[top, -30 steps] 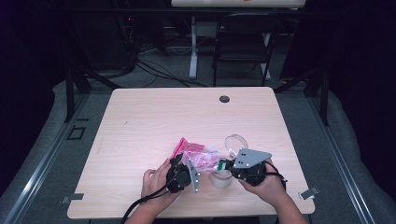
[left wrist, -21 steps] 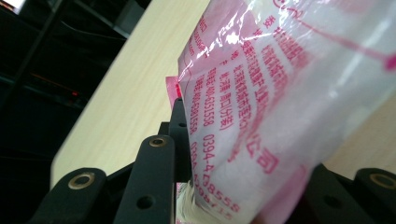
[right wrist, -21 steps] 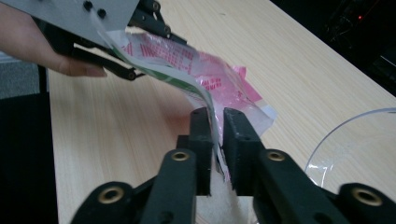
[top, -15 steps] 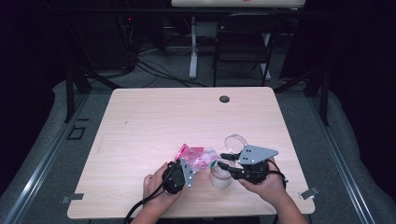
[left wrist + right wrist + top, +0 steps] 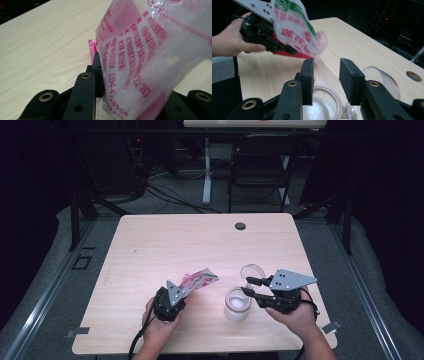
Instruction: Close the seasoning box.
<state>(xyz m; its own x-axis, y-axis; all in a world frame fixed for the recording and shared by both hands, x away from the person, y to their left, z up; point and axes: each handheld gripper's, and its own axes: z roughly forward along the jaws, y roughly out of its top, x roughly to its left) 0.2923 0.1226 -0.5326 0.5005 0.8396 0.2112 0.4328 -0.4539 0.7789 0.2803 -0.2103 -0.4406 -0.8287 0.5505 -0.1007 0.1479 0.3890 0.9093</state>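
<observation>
One pouch (image 5: pixel 150 57) | pink-and-clear plastic – red print | clamped in left gripper (image 5: pixel 181 292)

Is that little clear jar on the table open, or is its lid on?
Open. The jar stands upright with a bare mouth and something white inside, while its clear round lid lies on the table just behind it.
</observation>
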